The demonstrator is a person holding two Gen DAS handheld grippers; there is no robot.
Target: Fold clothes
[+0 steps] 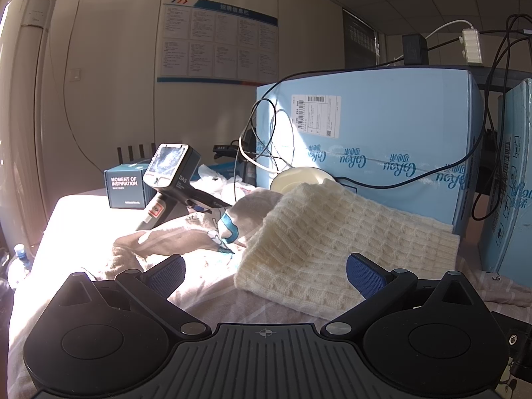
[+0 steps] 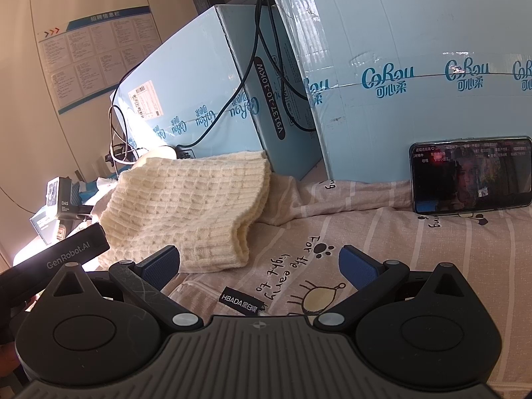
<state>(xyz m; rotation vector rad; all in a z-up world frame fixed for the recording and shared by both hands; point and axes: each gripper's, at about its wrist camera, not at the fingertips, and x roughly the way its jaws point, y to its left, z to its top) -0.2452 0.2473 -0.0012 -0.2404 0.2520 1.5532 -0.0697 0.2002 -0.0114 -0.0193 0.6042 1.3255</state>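
Note:
A cream knitted garment (image 1: 335,242) lies folded on the pink striped bedsheet (image 1: 212,296), its far end resting against a light blue carton (image 1: 382,139). In the right wrist view the same cream knit (image 2: 189,206) sits ahead and to the left, its folded edge facing me. A brownish printed cloth (image 1: 186,229) lies crumpled to the left of it. My left gripper (image 1: 266,274) is open just in front of the knit's near edge, holding nothing. My right gripper (image 2: 259,262) is open above the sheet (image 2: 382,232), its left finger near the knit's corner.
Two light blue cartons (image 2: 415,66) with dangling black cables (image 1: 492,116) wall off the back. A phone (image 2: 472,176) with a lit screen leans against the right carton. A handheld DAS device (image 1: 173,179), a small dark box (image 1: 124,186) and a white round object (image 1: 299,179) sit behind the clothes.

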